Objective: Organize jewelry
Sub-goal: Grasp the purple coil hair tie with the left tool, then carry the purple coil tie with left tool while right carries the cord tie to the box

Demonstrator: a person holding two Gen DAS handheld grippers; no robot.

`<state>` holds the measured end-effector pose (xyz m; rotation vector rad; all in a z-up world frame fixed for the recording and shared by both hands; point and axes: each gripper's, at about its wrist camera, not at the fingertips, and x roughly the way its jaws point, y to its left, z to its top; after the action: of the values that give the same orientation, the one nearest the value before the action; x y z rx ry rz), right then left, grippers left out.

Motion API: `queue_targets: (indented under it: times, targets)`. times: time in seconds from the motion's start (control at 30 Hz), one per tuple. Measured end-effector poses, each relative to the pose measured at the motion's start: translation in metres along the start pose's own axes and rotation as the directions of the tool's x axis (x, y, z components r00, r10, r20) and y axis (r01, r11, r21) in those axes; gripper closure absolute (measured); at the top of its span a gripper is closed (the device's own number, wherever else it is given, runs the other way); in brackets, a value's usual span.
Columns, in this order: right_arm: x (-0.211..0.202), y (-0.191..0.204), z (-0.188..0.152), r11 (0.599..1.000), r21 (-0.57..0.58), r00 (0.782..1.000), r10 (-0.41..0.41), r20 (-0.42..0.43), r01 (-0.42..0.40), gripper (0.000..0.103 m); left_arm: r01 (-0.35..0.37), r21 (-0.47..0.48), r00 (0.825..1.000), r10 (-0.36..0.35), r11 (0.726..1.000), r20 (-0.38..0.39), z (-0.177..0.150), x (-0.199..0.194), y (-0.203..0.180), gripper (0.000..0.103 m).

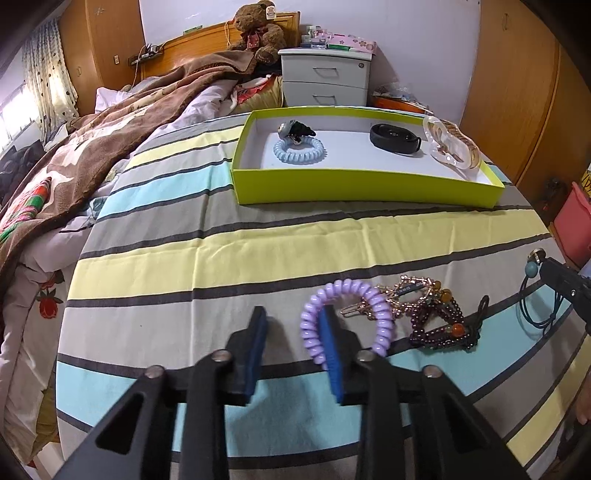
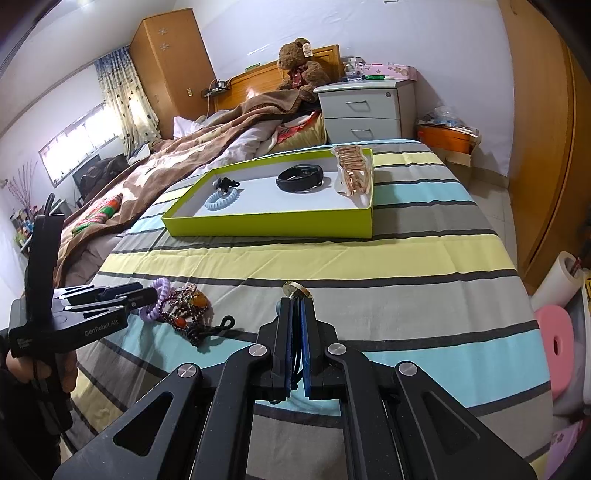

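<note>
My left gripper (image 1: 293, 319) is open, low over the striped bed cover; its right finger sits inside the loop of a purple coil hair tie (image 1: 345, 317). Beside that tie lies a pile of dark bead bracelets (image 1: 439, 325) and a gold hair clip (image 1: 369, 304). My right gripper (image 2: 297, 306) is shut on a blue cord hair tie with a gold charm (image 2: 296, 288); the cord also shows in the left wrist view (image 1: 535, 295). The green tray (image 1: 369, 188) holds a blue coil tie (image 1: 299, 149), a black band (image 1: 395, 139) and a gold-and-clear hair claw (image 1: 452, 142).
A brown blanket (image 1: 74, 173) covers the bed's left side. A white nightstand (image 1: 325, 75) and a teddy bear (image 1: 258, 31) stand behind the tray. Wooden wardrobes (image 1: 517, 92) line the right wall. A pink foam roll (image 2: 556, 343) lies on the floor right of the bed.
</note>
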<state>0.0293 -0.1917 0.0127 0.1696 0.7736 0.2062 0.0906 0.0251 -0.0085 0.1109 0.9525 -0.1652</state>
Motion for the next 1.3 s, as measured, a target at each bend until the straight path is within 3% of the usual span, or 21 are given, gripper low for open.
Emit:
queue_targets:
  times: [0.23, 0.57, 1.3]
  targets:
    - [-0.001, 0.000, 0.000, 1.000, -0.002, 1.000, 0.000, 0.006, 0.000, 0.099, 0.046, -0.026, 0.999, -0.046, 0.999, 0.007, -0.003, -0.003, 0.002, 0.092]
    - [-0.007, 0.004, 0.001, 1.000, -0.009, 1.000, 0.000, 0.019, 0.000, 0.099, 0.128, -0.067, 0.991, -0.125, 0.990, 0.046, -0.003, -0.017, 0.006, 0.092]
    - [-0.030, 0.017, 0.023, 0.999, -0.040, 0.996, -0.010, 0.093, 0.013, 0.099, 0.125, -0.057, 0.982, -0.116, 0.990, 0.146, 0.015, -0.055, 0.011, 0.093]
